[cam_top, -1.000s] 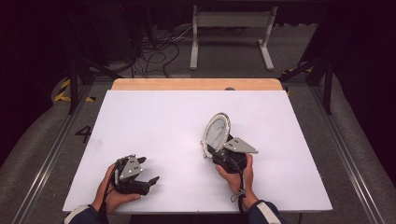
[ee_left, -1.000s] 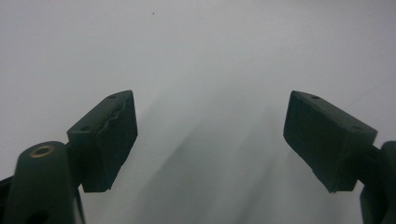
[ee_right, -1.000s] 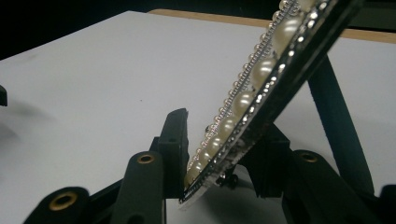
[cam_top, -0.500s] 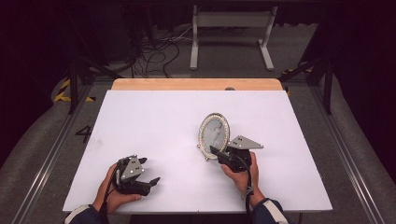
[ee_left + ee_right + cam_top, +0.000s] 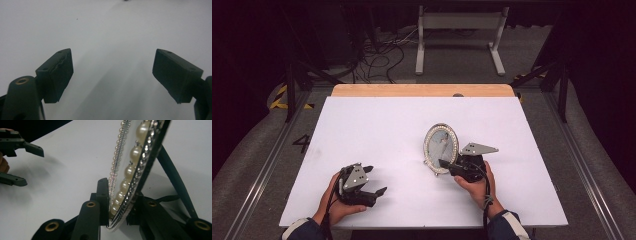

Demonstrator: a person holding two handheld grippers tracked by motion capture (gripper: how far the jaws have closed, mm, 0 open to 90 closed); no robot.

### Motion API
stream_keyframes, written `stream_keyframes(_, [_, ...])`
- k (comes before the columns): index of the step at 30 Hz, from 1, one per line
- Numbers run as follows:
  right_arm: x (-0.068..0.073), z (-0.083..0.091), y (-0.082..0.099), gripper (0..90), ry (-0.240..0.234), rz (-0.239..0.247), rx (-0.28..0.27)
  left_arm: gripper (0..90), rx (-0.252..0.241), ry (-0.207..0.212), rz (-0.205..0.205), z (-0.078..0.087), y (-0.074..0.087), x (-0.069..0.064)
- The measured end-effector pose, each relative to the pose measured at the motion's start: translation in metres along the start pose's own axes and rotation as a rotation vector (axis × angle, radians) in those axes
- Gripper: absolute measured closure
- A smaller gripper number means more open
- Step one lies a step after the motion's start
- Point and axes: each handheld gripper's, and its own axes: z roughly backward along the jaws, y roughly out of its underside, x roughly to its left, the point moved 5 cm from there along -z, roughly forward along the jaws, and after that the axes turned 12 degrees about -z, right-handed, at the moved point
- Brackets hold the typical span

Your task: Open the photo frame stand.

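Oval pearl-rimmed picture frame (image 5: 441, 148), upright, pinched by right tongs (image 5: 445, 164)

The oval pearl-rimmed picture frame (image 5: 441, 148) stands on the white table (image 5: 377, 125), its lower rim between the right gripper's (image 5: 446, 165) jaws; the left gripper (image 5: 374, 186) lies well apart, leftward.

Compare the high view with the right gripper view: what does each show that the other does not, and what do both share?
High view alone: the whole oval picture frame with its photo, both hands, the floor cables. Right gripper view alone: the frame's pearl rim up close, pinched between the right gripper fingers, and its back stand. Both: the white table, the open left gripper.
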Motion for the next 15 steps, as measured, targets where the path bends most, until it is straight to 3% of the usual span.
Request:
stream_keyframes(2, [0.0,0.0,0.0,76.3,-0.001,0.003,0.002,17.7,-0.022,0.011,0.004,-0.006,-0.009,0.004])
stream_keyframes(5, [0.001,0.003,-0.002,64.7,0.023,0.025,-0.024,17.6,-0.047,0.036,0.005,-0.015,-0.022,0.009])
stream_keyframes(10, [0.003,0.015,-0.004,58.7,0.063,0.055,-0.05,17.7,-0.101,0.058,-0.005,-0.04,-0.052,0.017])
stream_keyframes(15, [0.005,0.033,-0.002,58.7,0.1,0.089,-0.086,18.2,-0.125,0.107,-0.008,-0.067,-0.078,0.022])
